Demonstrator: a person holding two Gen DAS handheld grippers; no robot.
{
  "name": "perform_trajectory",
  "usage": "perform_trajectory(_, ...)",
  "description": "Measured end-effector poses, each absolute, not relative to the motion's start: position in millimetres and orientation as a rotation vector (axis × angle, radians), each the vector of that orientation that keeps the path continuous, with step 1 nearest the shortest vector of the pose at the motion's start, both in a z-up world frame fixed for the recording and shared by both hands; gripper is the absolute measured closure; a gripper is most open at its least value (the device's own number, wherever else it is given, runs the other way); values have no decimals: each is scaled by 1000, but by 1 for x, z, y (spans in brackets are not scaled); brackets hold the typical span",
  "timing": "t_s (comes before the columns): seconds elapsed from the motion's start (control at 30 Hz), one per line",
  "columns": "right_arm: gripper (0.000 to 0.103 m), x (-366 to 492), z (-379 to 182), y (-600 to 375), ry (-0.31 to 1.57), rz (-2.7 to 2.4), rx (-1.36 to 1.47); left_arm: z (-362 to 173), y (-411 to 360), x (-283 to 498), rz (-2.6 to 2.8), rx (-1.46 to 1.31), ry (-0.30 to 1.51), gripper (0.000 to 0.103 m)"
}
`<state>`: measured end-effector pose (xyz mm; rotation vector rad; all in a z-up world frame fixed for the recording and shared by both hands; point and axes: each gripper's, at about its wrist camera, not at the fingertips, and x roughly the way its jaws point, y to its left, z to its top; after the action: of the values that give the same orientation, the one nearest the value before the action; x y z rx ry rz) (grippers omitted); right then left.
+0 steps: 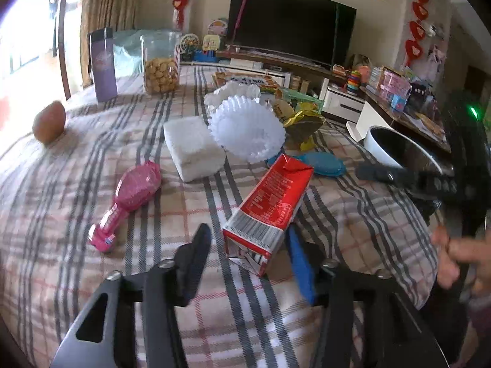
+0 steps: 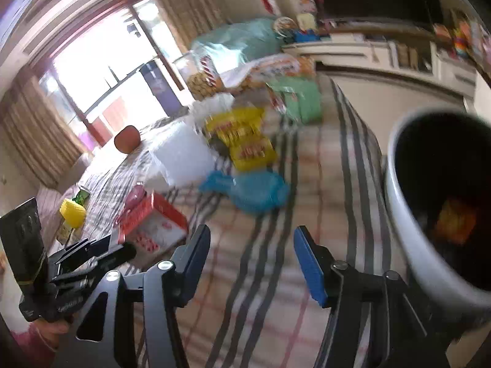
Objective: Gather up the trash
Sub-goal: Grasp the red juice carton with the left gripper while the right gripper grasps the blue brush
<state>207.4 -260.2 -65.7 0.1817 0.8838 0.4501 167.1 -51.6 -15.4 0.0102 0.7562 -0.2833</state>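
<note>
Left gripper fingers spread around near end of red carton, lying on plaid tablecloth; contact unclear.

Right gripper spread, nothing between fingers, over cloth beside white bin at right edge, orange scrap inside. Farther off: blue wrapper, white paper liners, yellow packet. Pink bottle left of carton. Right view blurred.

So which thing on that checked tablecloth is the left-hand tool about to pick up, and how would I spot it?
Start at the checked tablecloth and come to its near edge, where the left gripper is open. Lying between its fingers is the red carton, a long box on its side. It is the only red, printed box there, unlike the white block and the pink bottle beside it.
</note>
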Motion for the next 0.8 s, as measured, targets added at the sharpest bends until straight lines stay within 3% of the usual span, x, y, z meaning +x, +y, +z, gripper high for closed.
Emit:
perform_trajectory(0.3,43,255,-81,-222,963,571,-63,-20,-59,173,-348,97,739,45)
perform_trajectory(0.33,43,254,-83,-219,965,576,-87,-21,-61,174,-353,100,740,47)
perform_trajectory(0.4,44,252,-86,-214,960,589,-117,-23,-61,176,-363,92,751,68)
perform_trajectory(0.47,48,248,-87,-214,956,577,-127,-24,-60,177,-354,68,757,68)
perform_trajectory(0.67,49,224,-84,-230,993,537,-10,-23,-54,174,-299,2,754,69)
perform_trajectory(0.8,42,206,-79,-234,994,565,31,-25,-49,172,-288,-37,760,69)
